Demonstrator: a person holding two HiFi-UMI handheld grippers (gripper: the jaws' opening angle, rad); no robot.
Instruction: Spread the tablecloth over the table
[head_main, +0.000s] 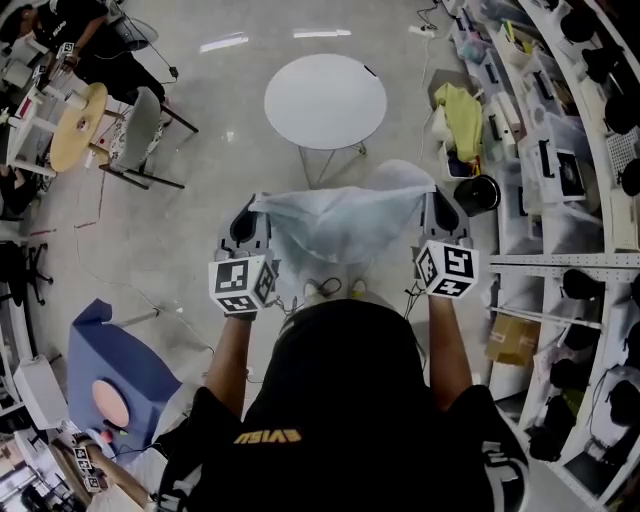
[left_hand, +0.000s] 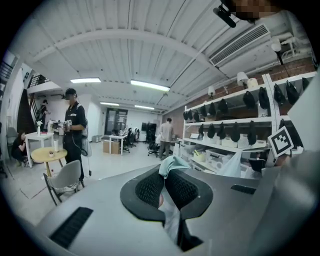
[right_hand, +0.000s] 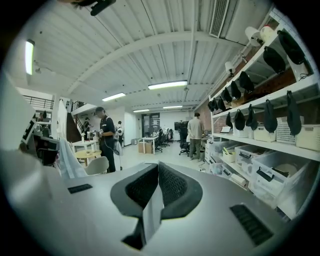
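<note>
Round white table (head_main: 325, 100) stands upper centre, while left gripper (head_main: 250, 218) and right gripper (head_main: 445, 213), each clamped on a top corner, hang the tablecloth (head_main: 345, 225) mid-frame: likely light, limp, best held by corners.

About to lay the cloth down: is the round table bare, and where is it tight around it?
The round white table is bare all over its top. Open floor borders it on the left, up to the grey chair. Its right side is crowded: a yellow-green cloth, a black bucket and shelving.
</note>
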